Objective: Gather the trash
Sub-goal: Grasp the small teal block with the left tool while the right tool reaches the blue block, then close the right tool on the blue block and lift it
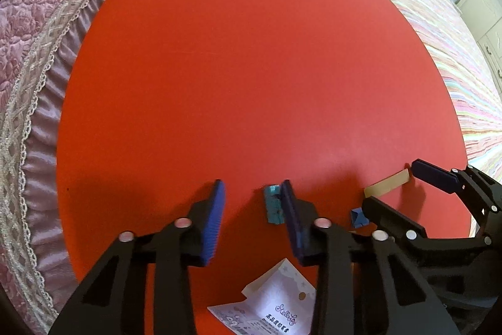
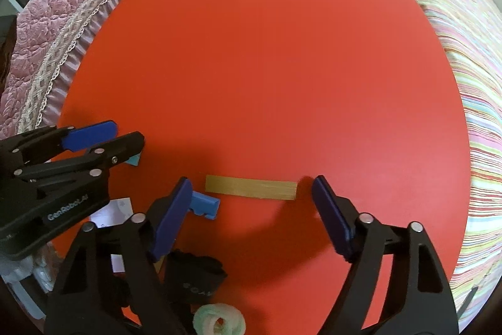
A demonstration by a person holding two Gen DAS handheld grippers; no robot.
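Observation:
A tan flat strip (image 2: 251,187) lies on the red table (image 2: 266,68), between the tips of my right gripper (image 2: 252,182). That gripper is open and its pads stand clear of both strip ends. A small blue plastic piece (image 2: 204,204) rests against the inner side of its left finger. My left gripper (image 1: 252,184) is open over the table. A teal plastic piece (image 1: 273,204) sits between its fingers, close beside the right pad (image 1: 290,218) and far from the other. The right gripper (image 1: 390,184) also shows at the right edge, around the strip (image 1: 387,186).
A white printed paper packet (image 1: 273,300) lies under the left gripper. Near the table's front edge sit a black object (image 2: 194,275) and a green-white roll (image 2: 219,319). A pink quilted cover (image 1: 37,36) borders the table on the left, a striped bedspread (image 1: 439,36) on the right.

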